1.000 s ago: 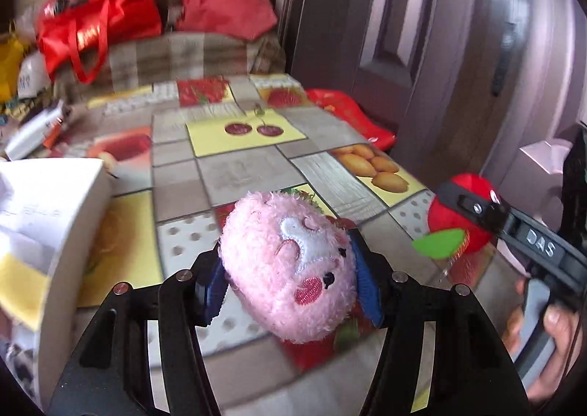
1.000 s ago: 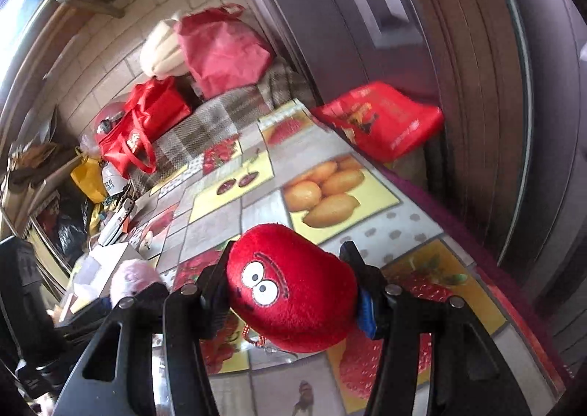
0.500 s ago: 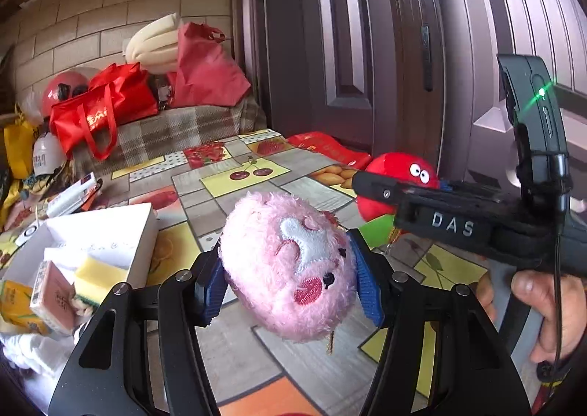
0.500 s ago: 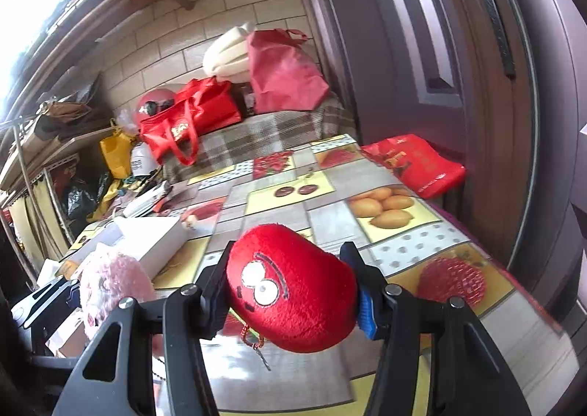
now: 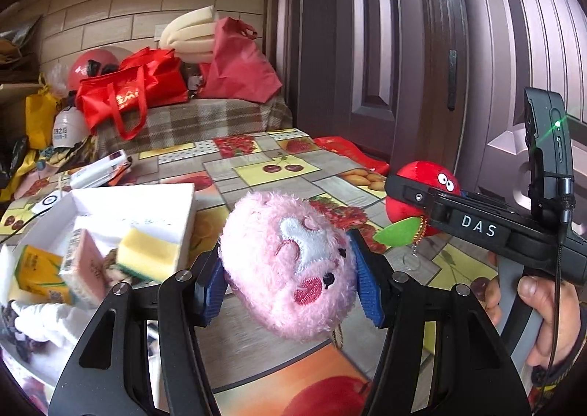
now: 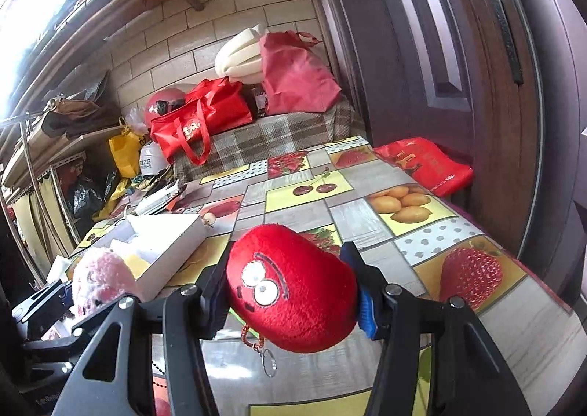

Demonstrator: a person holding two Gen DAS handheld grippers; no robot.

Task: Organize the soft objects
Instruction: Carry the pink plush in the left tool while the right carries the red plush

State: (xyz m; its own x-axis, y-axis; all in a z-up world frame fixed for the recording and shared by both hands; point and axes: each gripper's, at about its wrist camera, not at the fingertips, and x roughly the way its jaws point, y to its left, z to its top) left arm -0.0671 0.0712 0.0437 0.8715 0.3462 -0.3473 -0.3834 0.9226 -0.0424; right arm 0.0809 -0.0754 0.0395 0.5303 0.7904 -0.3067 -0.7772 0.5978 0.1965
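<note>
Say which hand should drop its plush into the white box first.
Left, probably. The left gripper, clamped on the pink plush, sits right beside the white box; the right gripper with the red plush is farther off.

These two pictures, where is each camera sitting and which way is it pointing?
Left wrist view: sits on the left hand-held gripper, looking along its fingers over the table; it holds a pink plush toy. A hand shows.
Right wrist view: sits on the right hand-held gripper, facing the same table; it holds a red plush toy.
Both show the white box and both toys.
</note>
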